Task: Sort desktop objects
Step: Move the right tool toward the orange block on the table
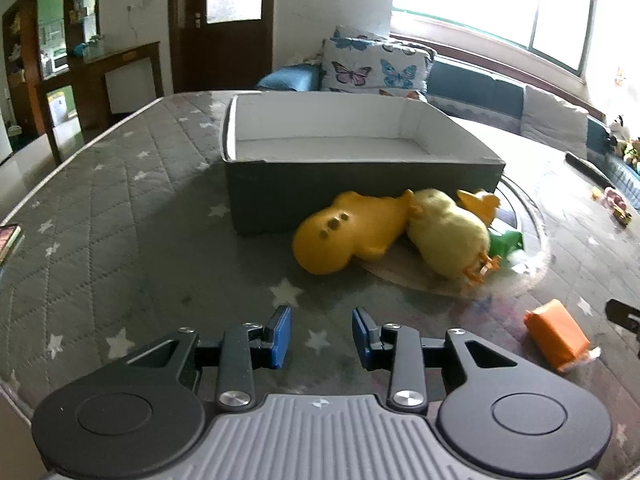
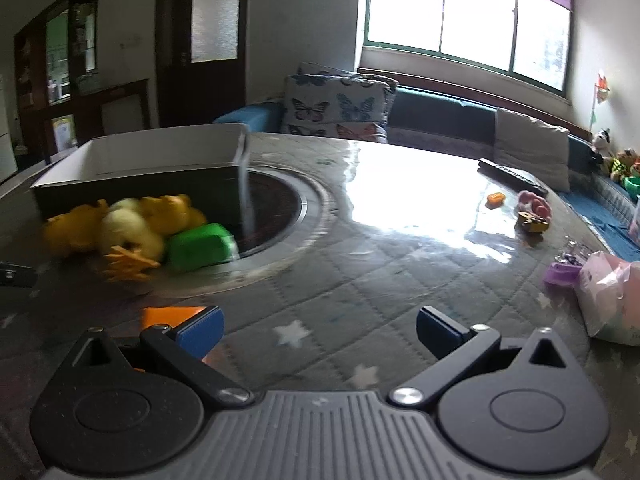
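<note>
Left wrist view: your left tongs (image 1: 321,335) stand part spread, empty, above the grey star-quilted tabletop (image 1: 132,220). Yellow rubber toys (image 1: 352,232) lie against the dark open cardboard box (image 1: 352,152); an orange packet (image 1: 558,334) lies to the right.

Right wrist view: your right tongs (image 2: 320,330) are spread wide, holding nothing, the packet (image 2: 168,314) just behind the left pad. Only this view shows the green block (image 2: 200,246) clearly.

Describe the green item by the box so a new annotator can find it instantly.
Start at the big open box with dark outer walls on the star-patterned table cover. Against its near wall lies a cluster of yellow toys; the green block sits at that cluster's right end, beside the pale plush duck. It is the only green piece there.
</note>
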Available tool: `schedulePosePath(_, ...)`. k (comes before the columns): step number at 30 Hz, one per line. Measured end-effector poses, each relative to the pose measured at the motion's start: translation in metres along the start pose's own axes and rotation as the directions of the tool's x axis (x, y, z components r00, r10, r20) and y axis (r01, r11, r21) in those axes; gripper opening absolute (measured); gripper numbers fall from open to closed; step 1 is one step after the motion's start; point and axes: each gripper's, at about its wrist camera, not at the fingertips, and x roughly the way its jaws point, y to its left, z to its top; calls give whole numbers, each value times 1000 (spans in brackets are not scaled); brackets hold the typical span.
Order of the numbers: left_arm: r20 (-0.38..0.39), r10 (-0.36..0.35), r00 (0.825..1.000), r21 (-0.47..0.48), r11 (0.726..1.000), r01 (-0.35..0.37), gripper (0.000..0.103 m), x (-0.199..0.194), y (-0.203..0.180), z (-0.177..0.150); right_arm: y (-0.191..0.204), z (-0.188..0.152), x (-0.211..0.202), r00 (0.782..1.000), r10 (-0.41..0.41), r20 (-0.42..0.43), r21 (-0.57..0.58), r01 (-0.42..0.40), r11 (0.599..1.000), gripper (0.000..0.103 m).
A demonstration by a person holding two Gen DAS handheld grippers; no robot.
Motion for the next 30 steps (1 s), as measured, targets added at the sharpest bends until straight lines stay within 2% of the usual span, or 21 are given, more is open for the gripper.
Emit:
schedulePosePath(4,6,15,1000,22,1000,-15,37,6,8,-5,1,-1,-1,1000,-6,-21,3,6,1000,103)
schedulePosePath(6,5,18,1000,31,999,-18,37,6,10,-9,13,4,5,998,-15,-55,-31,13,999,103)
schedulePosePath(7,1,15,1000,33,999,-15,37,3,8,-12,26,1,0,999,-20,-42,-49,18,999,103)
schedulePosePath(10,-32,-8,999,31,999,9,37,3,11,-12,37,-8,-14,999,31,-24,-30,-32,999,103)
schedulePosePath(12,-46,-25,999,41,999,27,37,4,13,-12,33,-15,-23,994,93,-52,-13,-94,995,103)
schedulePosePath(19,-59,-38,998,58,997,42,37,0,5,-18,48,-18,-30,988,147,-45,5,-147,989,103)
schedulePosePath(30,-71,-47,996,97,994,54,37,-3,-8,-25,64,-23,-37,982,176,-68,-32,-179,983,103)
